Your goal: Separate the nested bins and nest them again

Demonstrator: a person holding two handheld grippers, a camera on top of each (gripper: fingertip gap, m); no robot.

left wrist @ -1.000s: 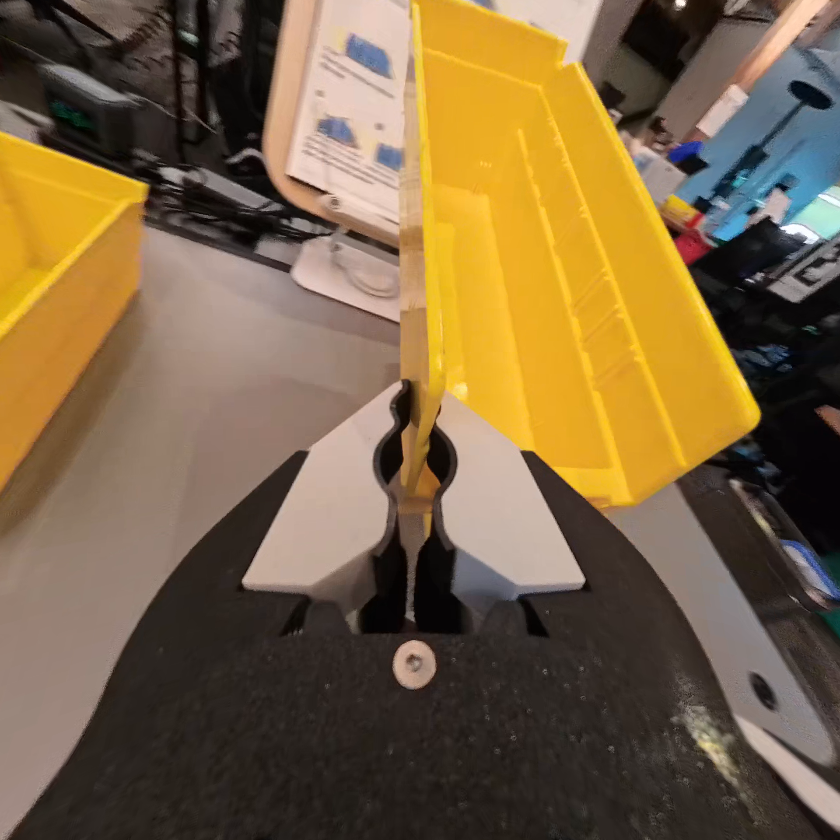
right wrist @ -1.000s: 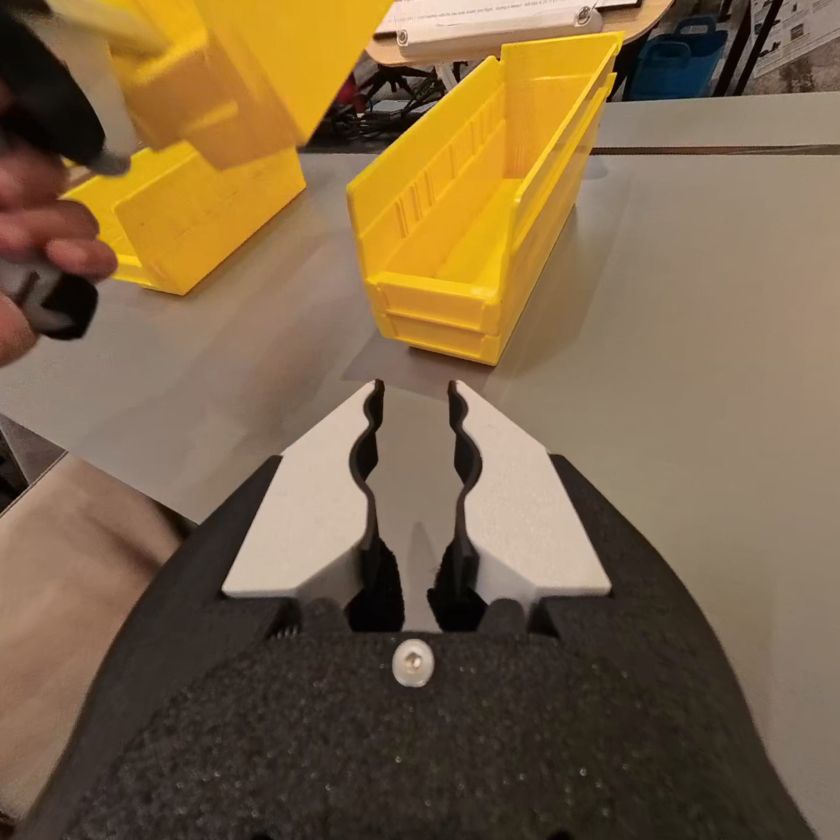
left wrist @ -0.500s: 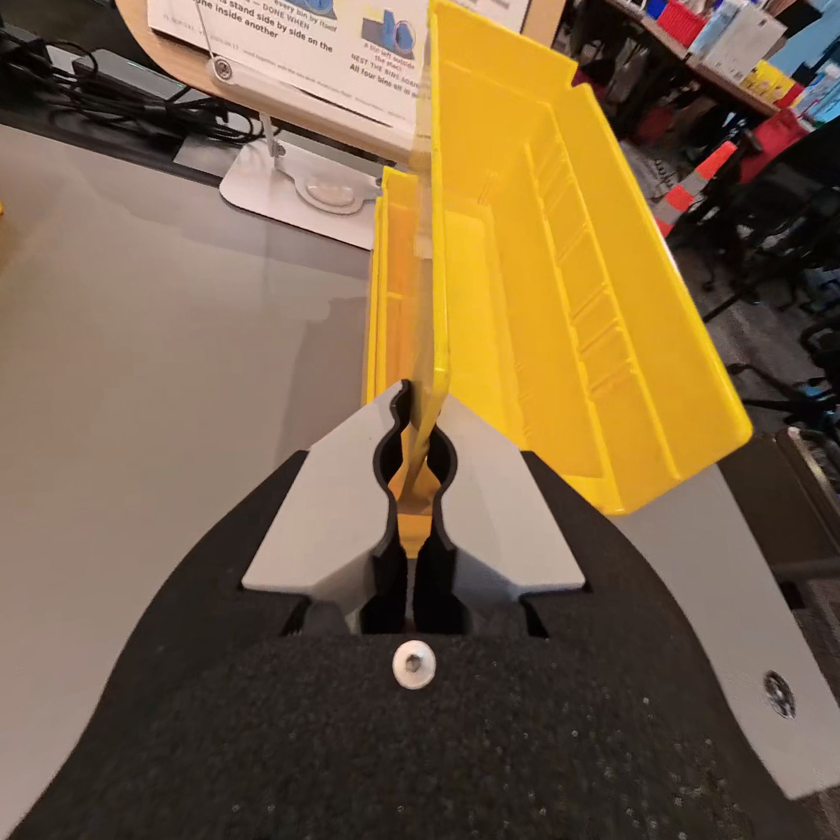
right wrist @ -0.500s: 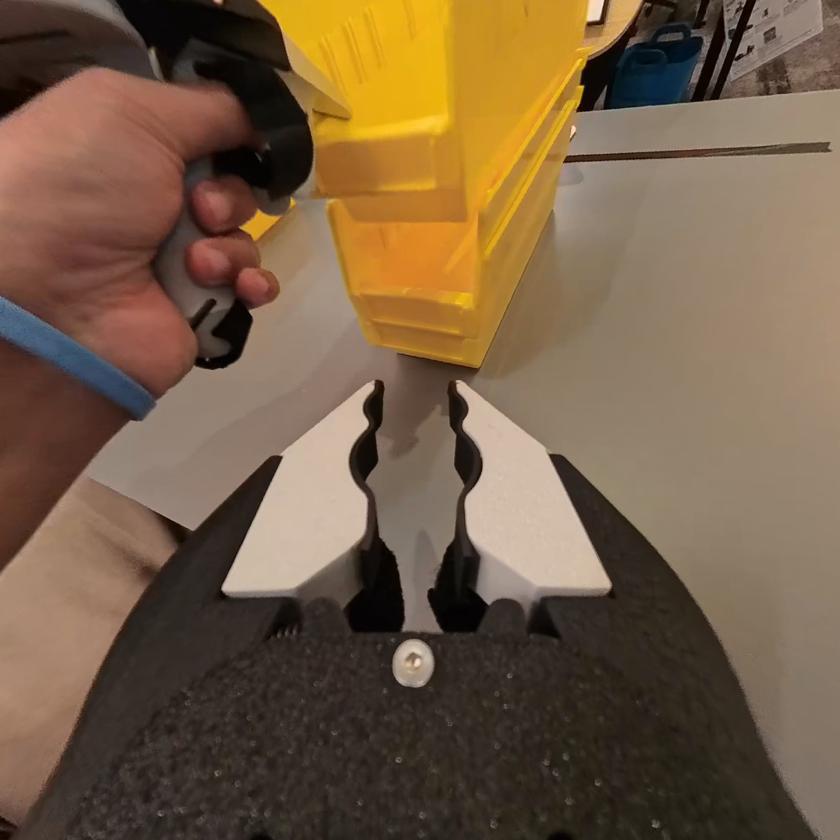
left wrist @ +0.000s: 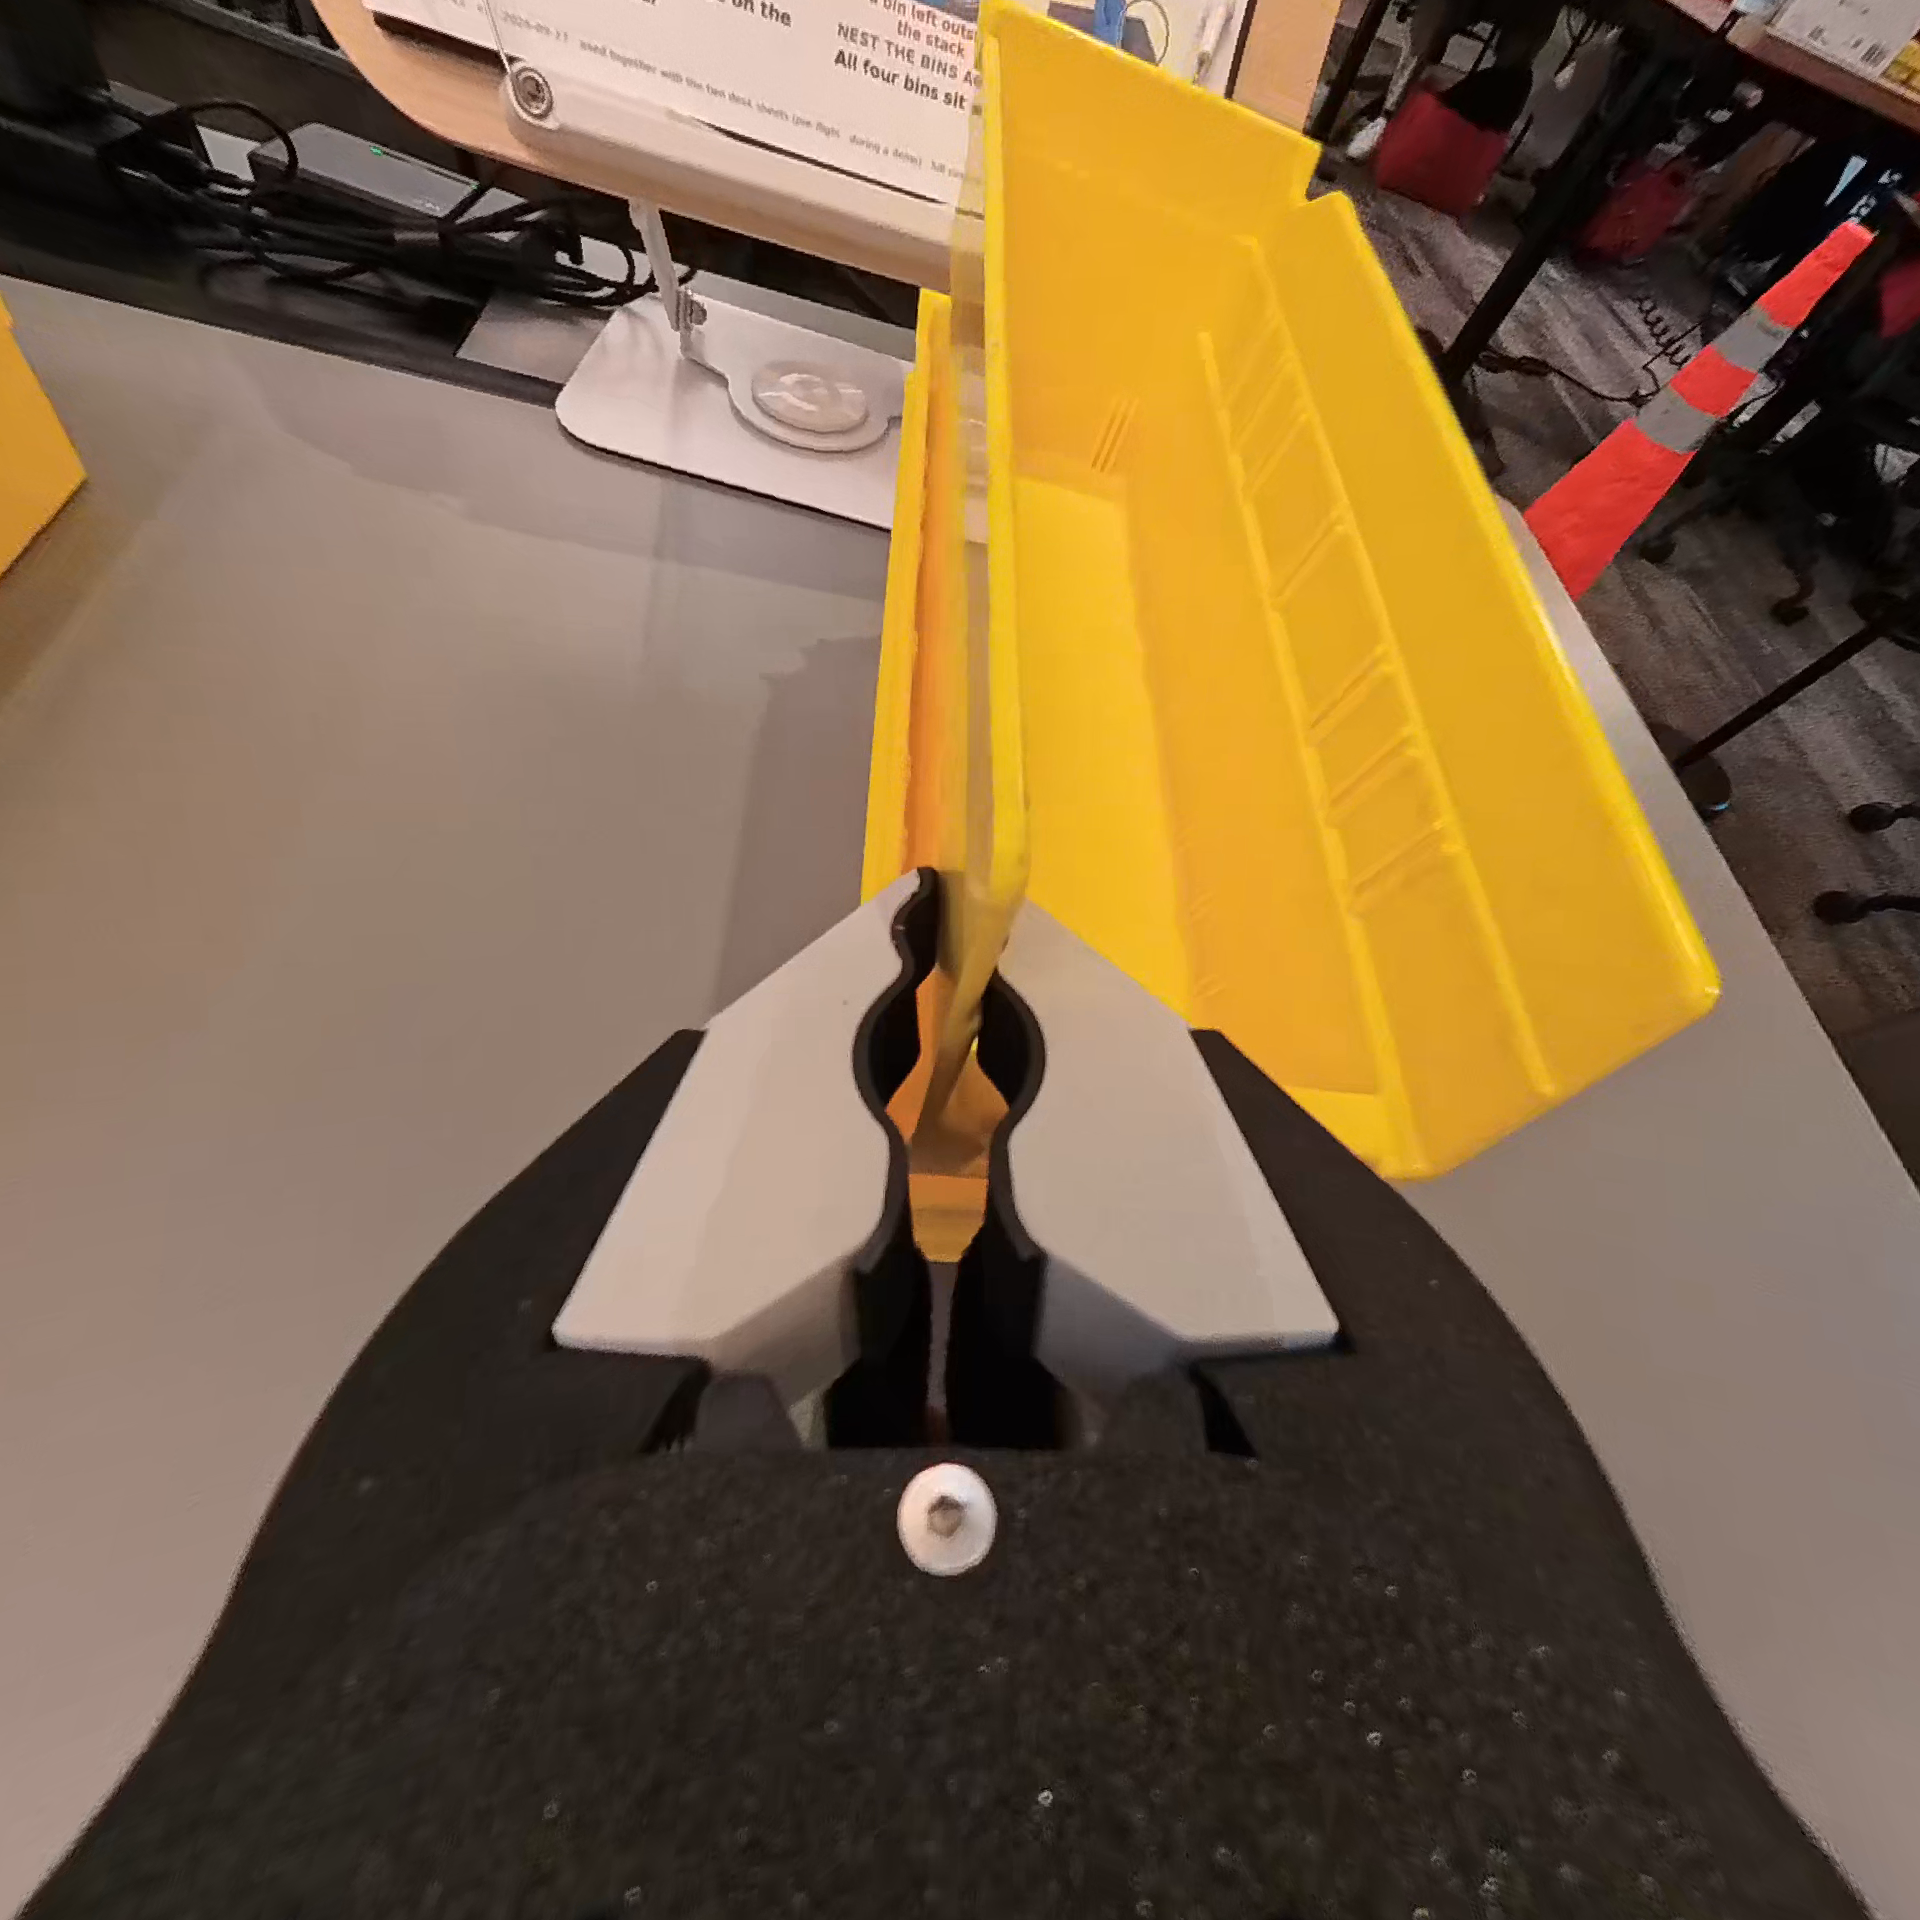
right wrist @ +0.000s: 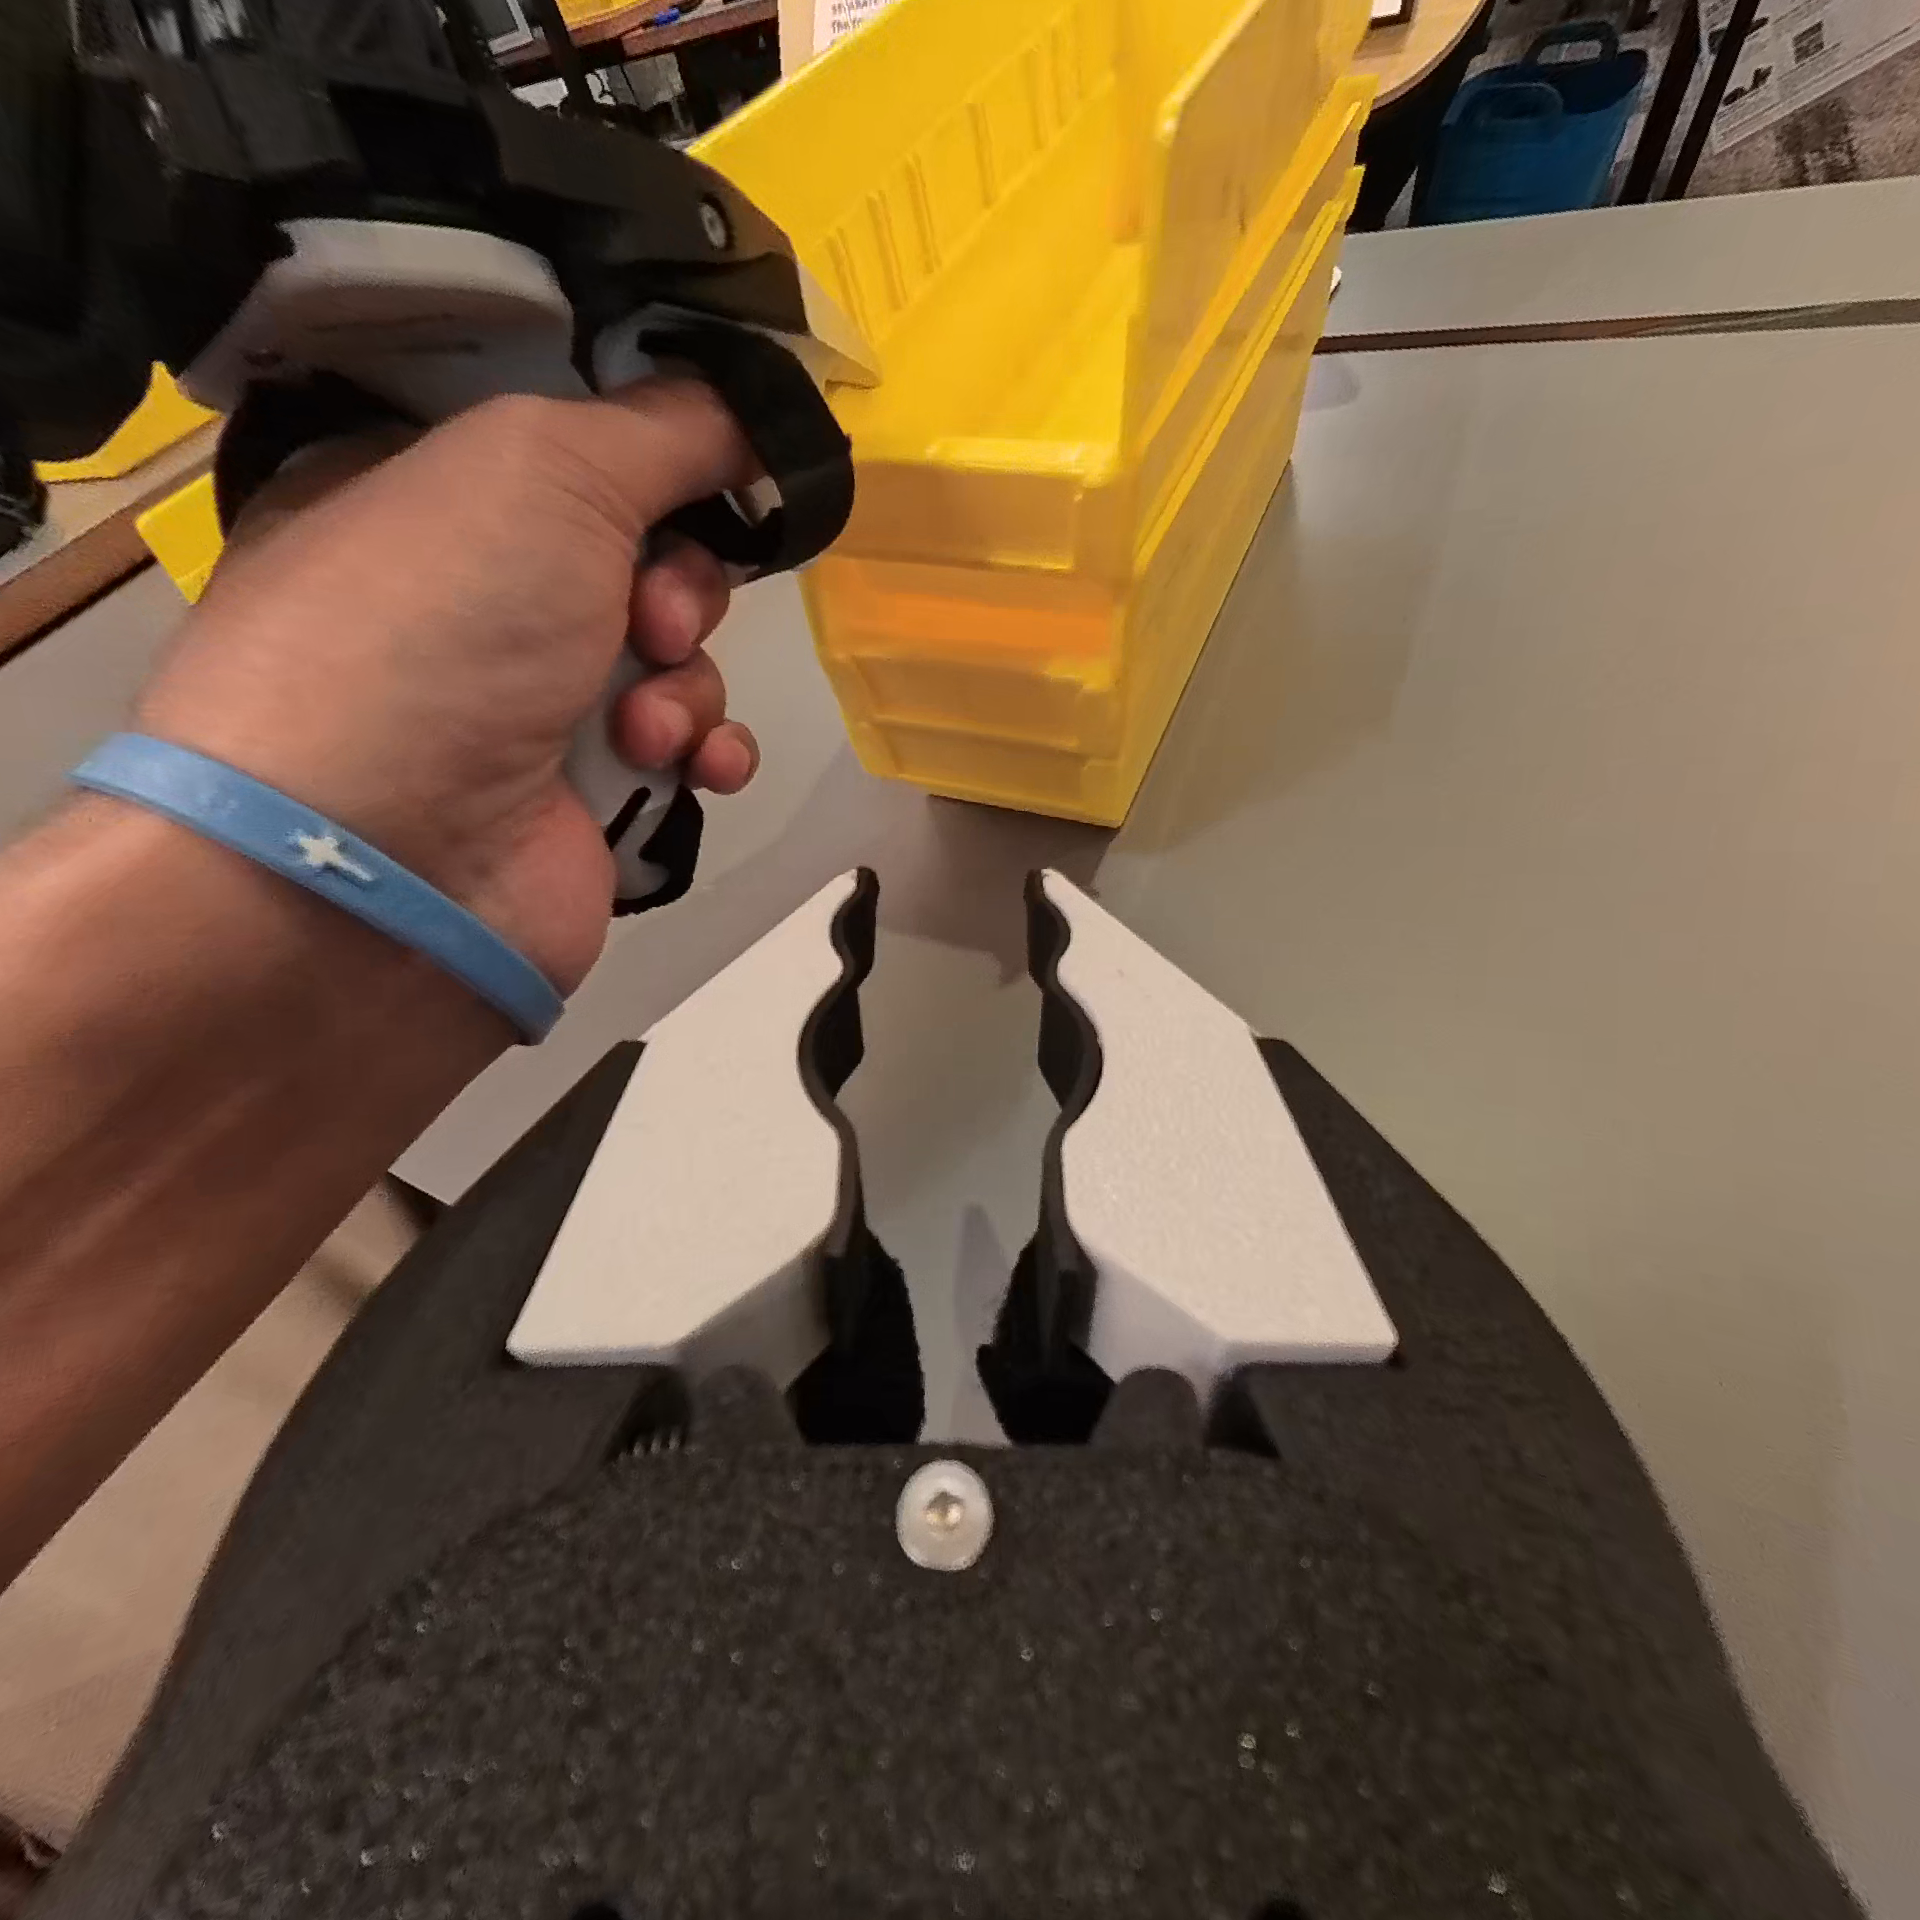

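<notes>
Between the left tongs (left wrist: 961, 997), clamped, a yellow bin (left wrist: 1299, 665) needed level lowering into the stack (right wrist: 997, 717) (right tongs (right wrist: 951, 914) apart).

workshop: traffic cone (left wrist: 1704, 395), cables (left wrist: 343, 239), worktables (left wrist: 1829, 62).

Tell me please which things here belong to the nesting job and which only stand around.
Job:
- held yellow bin, side wall clamped in the left gripper
- yellow bin stack beneath it
- right gripper, open and empty

Standing around:
- instruction sheet on its stand
- orange cone
- blue container
</notes>
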